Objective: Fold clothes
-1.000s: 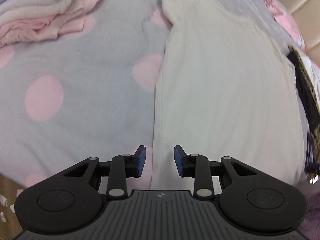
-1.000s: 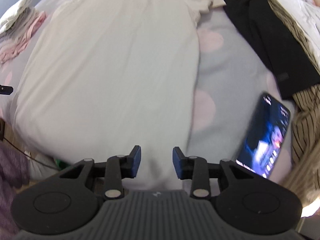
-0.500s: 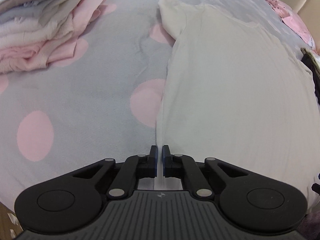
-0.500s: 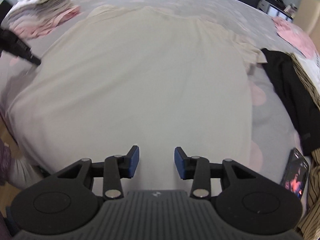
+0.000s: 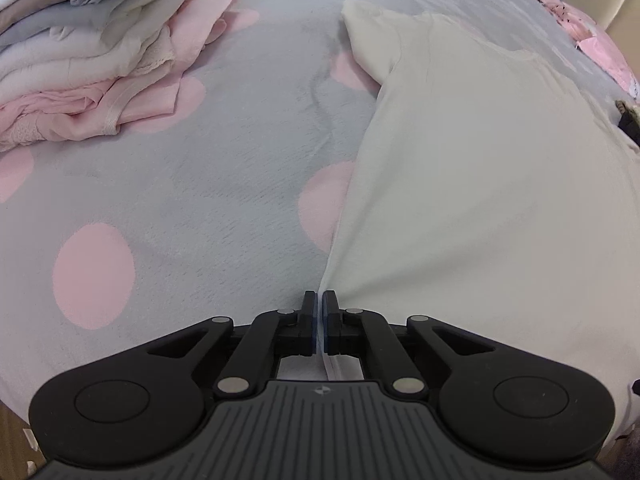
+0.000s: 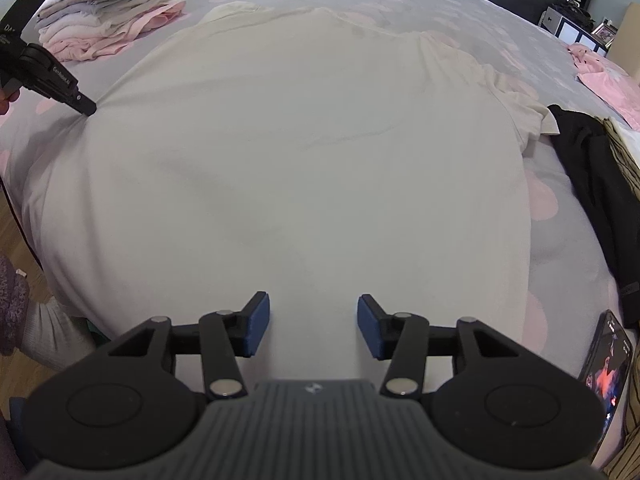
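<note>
Grey fleece bedding with pink dots [image 5: 224,152] covers the bed, and at its far left sits a pile of folded pale and pink clothes [image 5: 80,52]. Right of the pile, a cream short-sleeved T-shirt [image 6: 304,152] lies spread flat across the middle of the bed, one sleeve pointing toward the pile. The left gripper [image 5: 320,312] is clenched on the shirt's left side edge near the hem, cloth pinched between its blue pads; from the right wrist view it shows as a black tip [image 6: 86,109] at that edge. The right gripper [image 6: 313,312] hangs over the shirt's lower part, its jaws having just been widening, with nothing pressed between them. Further right lie a black garment [image 6: 592,168] and a lit smartphone [image 6: 606,360].
</note>
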`<state>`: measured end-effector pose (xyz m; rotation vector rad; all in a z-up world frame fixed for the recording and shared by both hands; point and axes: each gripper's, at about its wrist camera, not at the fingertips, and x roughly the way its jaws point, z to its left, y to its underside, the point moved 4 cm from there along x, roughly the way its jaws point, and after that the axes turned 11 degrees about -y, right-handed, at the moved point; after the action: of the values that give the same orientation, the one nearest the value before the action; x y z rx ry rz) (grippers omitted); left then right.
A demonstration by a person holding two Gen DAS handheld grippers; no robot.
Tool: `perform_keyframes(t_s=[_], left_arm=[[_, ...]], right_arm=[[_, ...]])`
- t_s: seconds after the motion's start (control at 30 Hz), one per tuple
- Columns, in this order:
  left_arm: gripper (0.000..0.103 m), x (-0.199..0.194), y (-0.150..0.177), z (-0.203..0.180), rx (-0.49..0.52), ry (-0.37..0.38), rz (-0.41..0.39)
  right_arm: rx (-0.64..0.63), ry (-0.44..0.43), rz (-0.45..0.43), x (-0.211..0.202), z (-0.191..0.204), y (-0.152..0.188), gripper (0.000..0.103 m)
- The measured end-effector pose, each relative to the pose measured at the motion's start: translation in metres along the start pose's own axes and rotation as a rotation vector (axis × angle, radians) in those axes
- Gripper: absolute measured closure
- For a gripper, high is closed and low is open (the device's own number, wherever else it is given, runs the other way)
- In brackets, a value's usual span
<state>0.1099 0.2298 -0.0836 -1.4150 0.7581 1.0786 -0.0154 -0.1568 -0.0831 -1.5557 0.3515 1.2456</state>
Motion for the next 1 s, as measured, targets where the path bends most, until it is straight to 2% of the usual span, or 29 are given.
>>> perform_keyframes(t_s=[0.03,0.13,0.2,0.37,0.57,0.93,1.0], left_arm=[[0.100,-0.003,0.001,0.002,-0.013,0.008,-0.009],[0.087,-0.018,0.003,0.004,-0.049,-0.003,-0.070],[0.082,-0.029,0.006,0.000,-0.029,-0.030,-0.111],[0.072,-0.048,0.016,-0.020,0.024,0.015,-0.156],[0.071,-0.047,0.019,-0.052,0.143,0.028,-0.158],[0.071,-0.045,0.001,-0.072,0.153,0.033,-0.138],[0.071,-0.045,-0.005,-0.078,0.153,0.040,-0.134]], right_arm=[[0.003,0.001,-0.001,0.000,0.000,0.001,0.049],[0.019,0.006,-0.005,-0.003,-0.003,0.001,0.047],[0.026,0.008,-0.009,-0.004,-0.005,0.001,0.047],[0.025,0.014,-0.021,-0.008,-0.007,-0.001,0.047],[0.050,0.049,-0.017,-0.016,-0.030,-0.008,0.046],[0.205,0.107,-0.049,-0.032,-0.113,-0.039,0.054],[0.230,0.121,-0.045,-0.034,-0.132,-0.044,0.060]])
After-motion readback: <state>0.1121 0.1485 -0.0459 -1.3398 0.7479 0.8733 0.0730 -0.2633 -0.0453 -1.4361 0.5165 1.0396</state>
